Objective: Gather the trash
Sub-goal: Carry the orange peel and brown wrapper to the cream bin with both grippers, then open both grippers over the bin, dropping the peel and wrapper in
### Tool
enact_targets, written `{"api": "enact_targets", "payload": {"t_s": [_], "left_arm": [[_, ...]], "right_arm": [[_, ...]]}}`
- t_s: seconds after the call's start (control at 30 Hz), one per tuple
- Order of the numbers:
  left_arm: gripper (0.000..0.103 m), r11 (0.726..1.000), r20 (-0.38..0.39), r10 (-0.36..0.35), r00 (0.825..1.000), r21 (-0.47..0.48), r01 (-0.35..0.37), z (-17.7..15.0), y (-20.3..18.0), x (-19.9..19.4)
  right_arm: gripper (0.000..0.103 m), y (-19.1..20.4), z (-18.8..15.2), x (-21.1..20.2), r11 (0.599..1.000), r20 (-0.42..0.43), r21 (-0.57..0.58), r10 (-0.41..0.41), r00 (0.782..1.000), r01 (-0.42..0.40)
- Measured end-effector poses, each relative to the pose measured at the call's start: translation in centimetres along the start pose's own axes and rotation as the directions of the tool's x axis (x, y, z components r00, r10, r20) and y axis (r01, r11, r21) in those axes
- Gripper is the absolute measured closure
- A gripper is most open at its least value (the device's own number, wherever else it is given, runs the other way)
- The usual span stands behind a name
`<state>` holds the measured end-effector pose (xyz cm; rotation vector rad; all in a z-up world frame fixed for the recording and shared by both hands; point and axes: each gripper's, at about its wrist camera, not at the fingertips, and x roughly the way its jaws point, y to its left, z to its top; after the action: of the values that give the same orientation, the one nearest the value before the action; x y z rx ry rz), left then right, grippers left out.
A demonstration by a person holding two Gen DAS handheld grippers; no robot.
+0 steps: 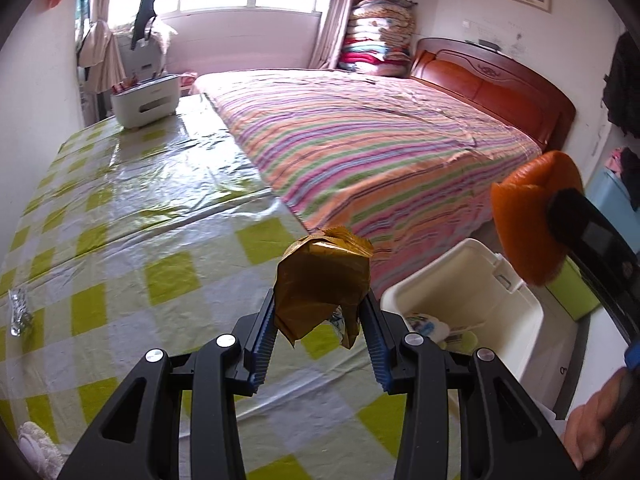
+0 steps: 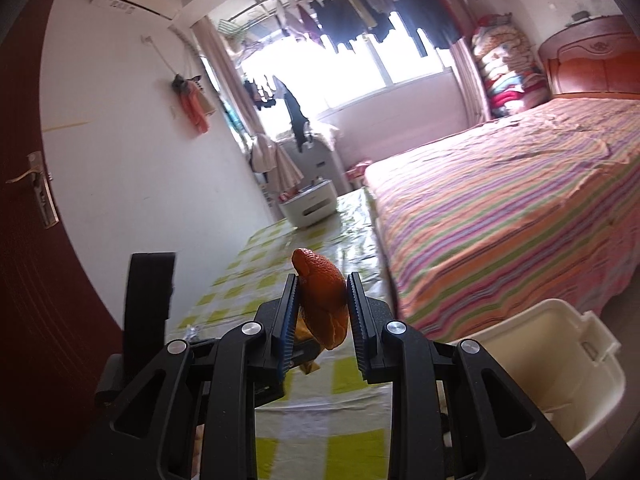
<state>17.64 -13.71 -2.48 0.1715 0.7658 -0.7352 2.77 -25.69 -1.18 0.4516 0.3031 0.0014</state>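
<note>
Above the checkered worktop (image 1: 120,216) we hold two scraps: left claw (image 1: 318,320) clamped on a crumpled gold foil wrapper (image 1: 324,280), right claw (image 2: 322,312) clamped on an orange peel (image 2: 322,300). Both look light, soft and crushable; we judge mid-body pinches secure. White bin (image 1: 532,312) sits just beside.

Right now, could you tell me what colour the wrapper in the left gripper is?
Golden brown wrapper, best seen in the left wrist view.
</note>
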Motion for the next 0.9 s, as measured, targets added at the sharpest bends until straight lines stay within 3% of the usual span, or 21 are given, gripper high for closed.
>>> {"api": "enact_targets", "payload": {"t_s": [0.63,0.73,0.8,0.9], "left_arm": [[0.064,0.994,-0.032,-0.078,0.996,0.074,0.081,-0.6,-4.3,0.5],[0.064,0.993,-0.037,-0.084,0.996,0.079,0.087,-0.7,-4.7,0.6],[0.063,0.993,-0.041,-0.086,0.995,0.081,0.089,-0.7,-4.8,0.8],[0.063,0.992,-0.048,-0.091,0.995,0.084,0.095,-0.7,-5.1,1.1]], "right_arm": [[0.073,-5.5,-1.5,-2.0,0.978,-0.002,0.061,-0.199,0.980,0.199],[0.061,-5.8,-1.8,-1.9,0.976,-0.012,0.079,-0.205,0.979,0.205],[0.047,-6.0,-1.7,-2.0,0.970,-0.007,0.092,-0.224,0.975,0.223],[0.038,-6.3,-1.4,-2.5,0.967,0.012,0.112,-0.232,0.973,0.229]]}}
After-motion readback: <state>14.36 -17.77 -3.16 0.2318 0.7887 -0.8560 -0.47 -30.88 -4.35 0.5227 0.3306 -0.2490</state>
